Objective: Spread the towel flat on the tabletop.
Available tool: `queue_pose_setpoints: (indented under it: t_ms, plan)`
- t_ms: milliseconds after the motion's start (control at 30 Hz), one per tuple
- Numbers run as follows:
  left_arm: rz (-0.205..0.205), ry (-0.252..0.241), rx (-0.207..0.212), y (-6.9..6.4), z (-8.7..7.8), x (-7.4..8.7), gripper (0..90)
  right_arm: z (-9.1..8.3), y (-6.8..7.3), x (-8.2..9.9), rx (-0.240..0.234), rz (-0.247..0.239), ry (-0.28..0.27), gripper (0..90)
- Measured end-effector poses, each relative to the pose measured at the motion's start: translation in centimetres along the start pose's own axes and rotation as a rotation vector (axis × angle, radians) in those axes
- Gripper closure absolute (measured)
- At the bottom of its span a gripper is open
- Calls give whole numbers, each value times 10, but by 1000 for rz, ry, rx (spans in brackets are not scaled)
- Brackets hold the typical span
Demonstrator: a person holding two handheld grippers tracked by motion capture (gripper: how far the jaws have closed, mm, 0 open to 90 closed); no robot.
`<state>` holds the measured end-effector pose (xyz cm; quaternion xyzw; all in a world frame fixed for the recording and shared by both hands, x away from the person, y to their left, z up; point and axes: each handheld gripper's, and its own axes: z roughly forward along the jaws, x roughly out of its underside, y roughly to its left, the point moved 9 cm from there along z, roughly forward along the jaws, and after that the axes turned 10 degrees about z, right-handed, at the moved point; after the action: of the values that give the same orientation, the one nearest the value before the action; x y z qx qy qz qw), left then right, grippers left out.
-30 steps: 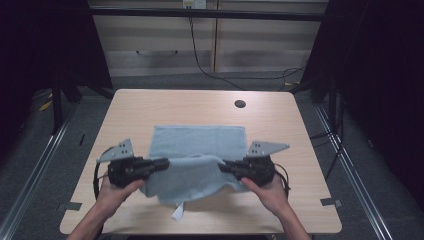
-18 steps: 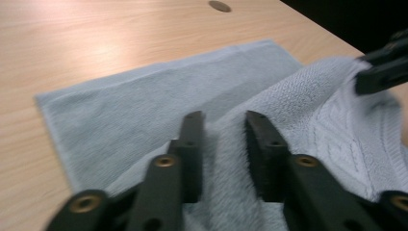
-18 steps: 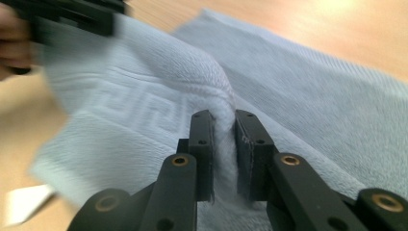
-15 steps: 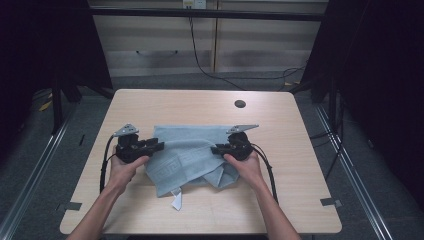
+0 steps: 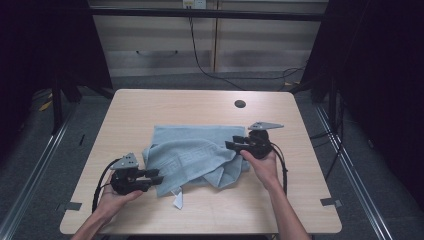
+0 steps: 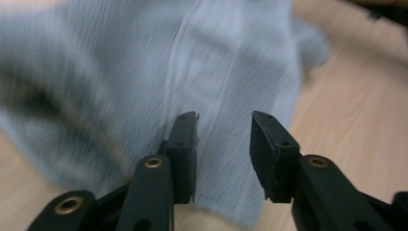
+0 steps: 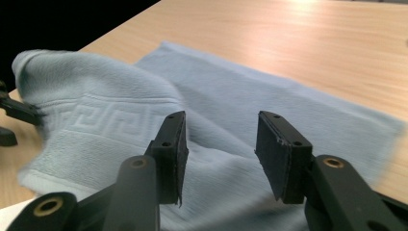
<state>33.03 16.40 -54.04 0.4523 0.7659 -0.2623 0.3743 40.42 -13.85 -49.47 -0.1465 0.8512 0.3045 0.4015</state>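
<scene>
High view: a pale blue towel (image 5: pixel 192 157) lies loosely half-folded and rumpled at the middle of a wooden table (image 5: pixel 150 107). The left gripper (image 5: pixel 152 178) sits at the towel's near left edge, the right gripper (image 5: pixel 231 145) at its right edge, each held in a hand.

Left gripper view: the jaws stand partly apart, having just opened, with towel cloth behind and below them but nothing pinched. The picture is blurred.

Right gripper view: the jaws have just been opening and stand well apart, hovering over the cloth without pressing it.

The risk, as I judge it: with both grips let go, the uneven fold may slump or lie crooked. A fresh grasp could catch only one layer and drag the towel askew.
</scene>
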Motion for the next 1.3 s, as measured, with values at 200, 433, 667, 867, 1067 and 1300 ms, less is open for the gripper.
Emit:
queue_pose_setpoints:
  t_ms: [200, 433, 667, 867, 1067, 1300]
  plan:
    - [-12, 69, -30, 5, 10, 15, 454, -3, -31, 11, 69, 23, 32, 521]
    - [73, 86, -107, 6, 14, 20, 566, 13, -46, 25, 98, 65, 78, 533]
    - [51, 80, -46, -3, 13, 19, 876, 6, -40, 31, 74, 57, 49, 847]
    - [-7, -25, -4, -4, -6, 4, 881, -23, -28, 21, 32, 41, -16, 869]
    - [-19, -123, 5, -7, -27, -16, 882, -50, -5, 15, -1, -10, -51, 873]
    - [-29, -229, -21, -6, -62, -35, 883, -82, 25, 15, -58, -49, -70, 873]
